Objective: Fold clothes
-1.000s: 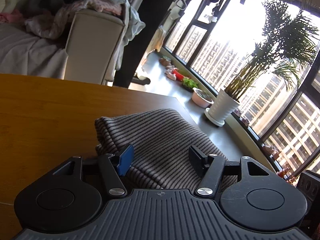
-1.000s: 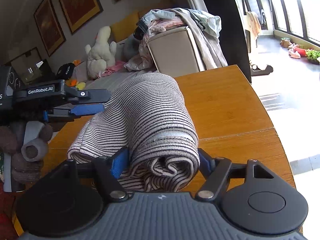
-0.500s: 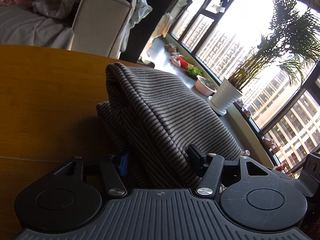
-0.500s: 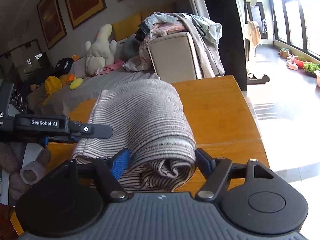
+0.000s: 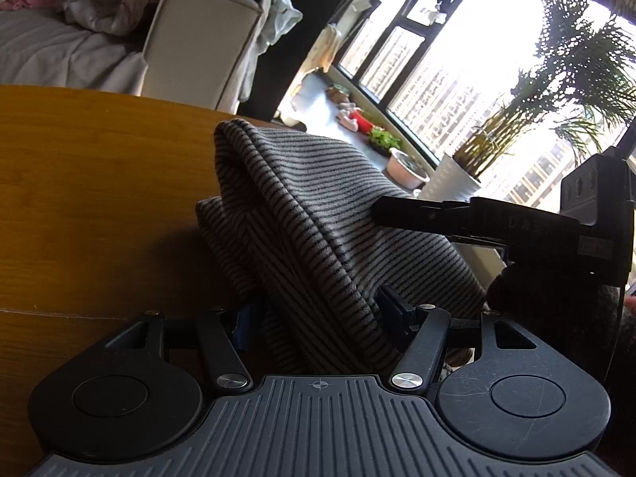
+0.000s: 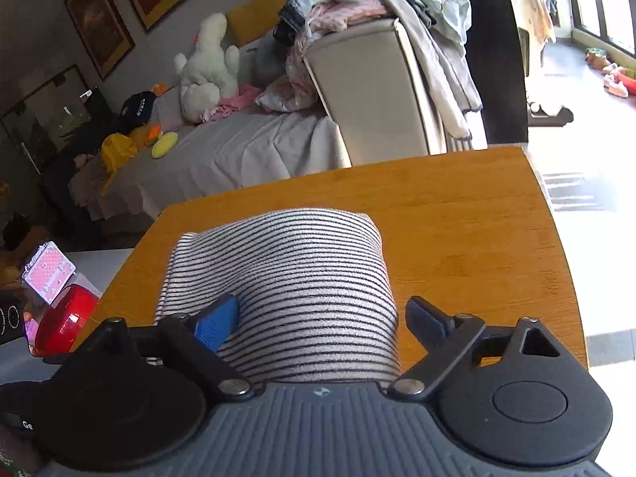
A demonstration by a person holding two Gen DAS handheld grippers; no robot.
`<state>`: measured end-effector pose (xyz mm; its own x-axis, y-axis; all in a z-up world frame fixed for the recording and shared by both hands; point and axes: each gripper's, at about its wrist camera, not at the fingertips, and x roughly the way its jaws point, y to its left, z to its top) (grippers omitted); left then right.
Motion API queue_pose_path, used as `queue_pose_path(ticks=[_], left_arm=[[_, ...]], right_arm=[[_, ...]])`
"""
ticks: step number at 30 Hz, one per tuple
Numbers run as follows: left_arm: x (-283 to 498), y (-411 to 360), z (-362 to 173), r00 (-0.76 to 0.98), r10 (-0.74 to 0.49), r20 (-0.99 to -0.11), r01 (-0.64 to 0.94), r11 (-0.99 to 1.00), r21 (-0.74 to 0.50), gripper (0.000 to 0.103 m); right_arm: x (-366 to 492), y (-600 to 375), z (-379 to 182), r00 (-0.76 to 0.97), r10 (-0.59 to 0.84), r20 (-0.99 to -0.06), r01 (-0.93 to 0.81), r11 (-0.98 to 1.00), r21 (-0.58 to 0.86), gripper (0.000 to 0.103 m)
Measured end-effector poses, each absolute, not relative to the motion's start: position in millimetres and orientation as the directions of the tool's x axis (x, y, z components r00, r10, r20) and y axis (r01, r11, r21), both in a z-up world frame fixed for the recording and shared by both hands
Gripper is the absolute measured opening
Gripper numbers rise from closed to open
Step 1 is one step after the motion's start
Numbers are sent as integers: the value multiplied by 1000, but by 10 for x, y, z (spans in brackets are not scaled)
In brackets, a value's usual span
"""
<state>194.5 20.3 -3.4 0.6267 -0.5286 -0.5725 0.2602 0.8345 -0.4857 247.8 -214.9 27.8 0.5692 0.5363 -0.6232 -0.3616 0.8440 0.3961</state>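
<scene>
- The striped garment (image 5: 318,214) lies folded into a thick bundle on the wooden counter (image 5: 87,183), near its edge toward the window side.
- The left hand-held gripper (image 5: 318,314) has part of the bundle between its fingers, with cloth pressed against both the blue pad on the left and the black finger (image 5: 391,310) on the right; the fingers are spread fairly wide around the thick fold, so it looks clamped on the cloth.
- In the left wrist view, the right hand-held gripper reaches in from the right, its black finger tip touching the upper side of the fabric.
- In the right wrist view, the garment (image 6: 286,278) shows as a rounded roll with dark thin stripes on a pale ground, lying between the fingers of the right hand-held gripper (image 6: 322,318).
- The blue pad (image 6: 216,324) rests against the left side of the roll; the right finger (image 6: 429,318) stands clear of the fabric with bare counter (image 6: 457,230) visible in the gap, so this gripper is spread apart.
- Beyond the counter stand a sofa (image 6: 246,151) heaped with clothes and a white plush toy (image 6: 206,67).
- A potted palm (image 5: 556,91) stands by the window.
</scene>
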Motion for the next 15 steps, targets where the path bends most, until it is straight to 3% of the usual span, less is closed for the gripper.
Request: queue_pose_path(ticks=[1,5,9,15], left_arm=[[1953,213,-42,625,-531,-572,260,833,-489,68],[1965,236,-63,619,-540,-569,267,827,-495,68],[1962,251,-75,619,-542,-568,269,826,-495,69],[1976,260,-81,616,-544,-570,266,825,-499,71]], right_arm=[[2470,-2163,274,565,548,-616,-361,836,412,92],[2416,-2214,291,554,598,-580,-368,800,473,76],[2233,-2285,494,568,659,-493,-433,749,502,70],[2181,-2380,232,597,552,-582,-346,832,433,69]])
